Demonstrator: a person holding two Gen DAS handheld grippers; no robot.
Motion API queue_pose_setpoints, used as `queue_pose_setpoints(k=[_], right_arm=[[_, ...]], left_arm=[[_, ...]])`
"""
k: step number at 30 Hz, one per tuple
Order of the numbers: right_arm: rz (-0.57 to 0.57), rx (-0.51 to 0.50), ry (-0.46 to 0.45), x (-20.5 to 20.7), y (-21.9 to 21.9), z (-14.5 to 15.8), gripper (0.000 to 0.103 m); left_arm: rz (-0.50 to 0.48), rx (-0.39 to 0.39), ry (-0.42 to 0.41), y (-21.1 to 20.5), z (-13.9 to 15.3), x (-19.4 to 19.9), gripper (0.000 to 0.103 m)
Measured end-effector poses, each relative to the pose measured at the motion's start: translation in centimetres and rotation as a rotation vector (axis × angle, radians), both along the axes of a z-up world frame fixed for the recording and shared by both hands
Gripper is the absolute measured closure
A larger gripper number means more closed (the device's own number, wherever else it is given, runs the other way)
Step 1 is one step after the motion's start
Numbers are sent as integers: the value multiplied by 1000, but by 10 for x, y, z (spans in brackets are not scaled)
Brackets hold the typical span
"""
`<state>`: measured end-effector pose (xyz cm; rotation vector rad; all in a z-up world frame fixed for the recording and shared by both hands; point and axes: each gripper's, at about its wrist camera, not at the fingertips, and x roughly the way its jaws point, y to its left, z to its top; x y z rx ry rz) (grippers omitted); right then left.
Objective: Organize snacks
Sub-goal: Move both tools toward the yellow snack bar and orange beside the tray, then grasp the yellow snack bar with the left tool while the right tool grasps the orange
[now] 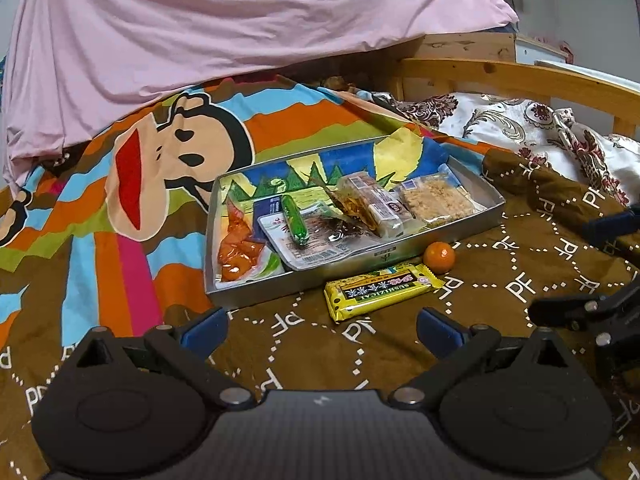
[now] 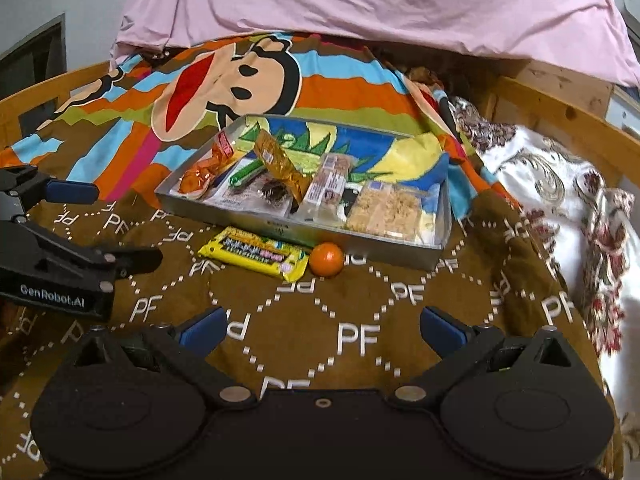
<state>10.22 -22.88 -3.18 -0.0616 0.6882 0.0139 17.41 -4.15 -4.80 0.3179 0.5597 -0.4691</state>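
Observation:
A shallow metal tray [image 1: 256, 287] [image 2: 400, 254] lies on the bed and holds several packaged snacks: an orange pack [image 1: 236, 246], a green sausage stick [image 1: 294, 218], a clear tray pack, a brown wrapped bar and a crumbly rice cake [image 1: 434, 200] [image 2: 390, 208]. A yellow snack bar [image 1: 382, 290] [image 2: 256, 254] and a small orange ball [image 1: 439, 255] [image 2: 327, 259] lie on the blanket just in front of the tray. My left gripper [image 1: 320, 332] [image 2: 108, 226] is open and empty, short of the yellow bar. My right gripper [image 2: 323, 330] [image 1: 576, 268] is open and empty, short of the ball.
The brown "PF" blanket [image 2: 356, 336] covers the bed front, with a striped cartoon-monkey print [image 1: 168, 160] behind the tray. A pink sheet [image 1: 240, 20] hangs at the back. A floral quilt [image 2: 560, 184] and wooden bed rail [image 1: 520, 80] lie on the right.

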Motion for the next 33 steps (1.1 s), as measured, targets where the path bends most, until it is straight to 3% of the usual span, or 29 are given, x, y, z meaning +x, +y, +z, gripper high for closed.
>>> queue_pose_setpoints(k=[15, 22, 33], right_arm=[[10, -34, -61, 37, -7, -12, 1], [-19, -32, -42, 53, -12, -28, 1], [-38, 73, -28, 81, -21, -44, 2]], left_arm=[[-83, 98, -69, -17, -23, 25, 0], [-72, 77, -18, -17, -34, 39, 0], [-116, 55, 50, -31, -51, 61, 0]])
